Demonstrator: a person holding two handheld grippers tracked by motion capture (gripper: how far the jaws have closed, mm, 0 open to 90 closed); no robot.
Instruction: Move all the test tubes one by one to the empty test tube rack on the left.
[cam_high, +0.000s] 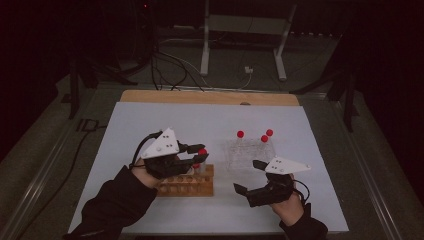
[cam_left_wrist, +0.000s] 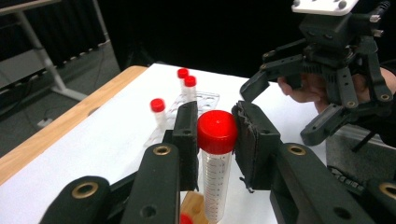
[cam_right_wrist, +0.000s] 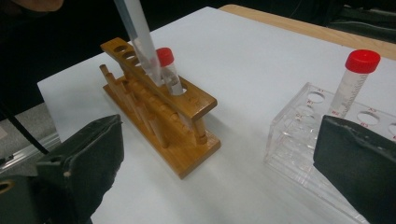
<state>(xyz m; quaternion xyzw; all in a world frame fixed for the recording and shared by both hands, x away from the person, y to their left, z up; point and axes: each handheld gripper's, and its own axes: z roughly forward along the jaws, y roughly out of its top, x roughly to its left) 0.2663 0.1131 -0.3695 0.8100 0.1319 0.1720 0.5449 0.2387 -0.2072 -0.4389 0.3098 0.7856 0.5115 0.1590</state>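
We hold a red-capped tube (cam_left_wrist: 215, 161) clenched by its cap in our left gripper (cam_high: 196, 154), just above the wooden rack (cam_high: 191, 185), our right gripper (cam_high: 250, 176) released nearby; tilting could jam it against the rack's hole.

Table (cam_high: 150, 120): far half and left edge bare, open for passage. Wooden rack (cam_high: 192, 184) stands near the front edge, left of centre; one red-capped tube (cam_right_wrist: 169, 70) seated in it. Clear rack (cam_high: 248, 152) right of centre, three capped tubes upright. Open lane of bare surface between the racks. Right gripper (cam_high: 250, 176) sits at that lane's front end, jaws apart.
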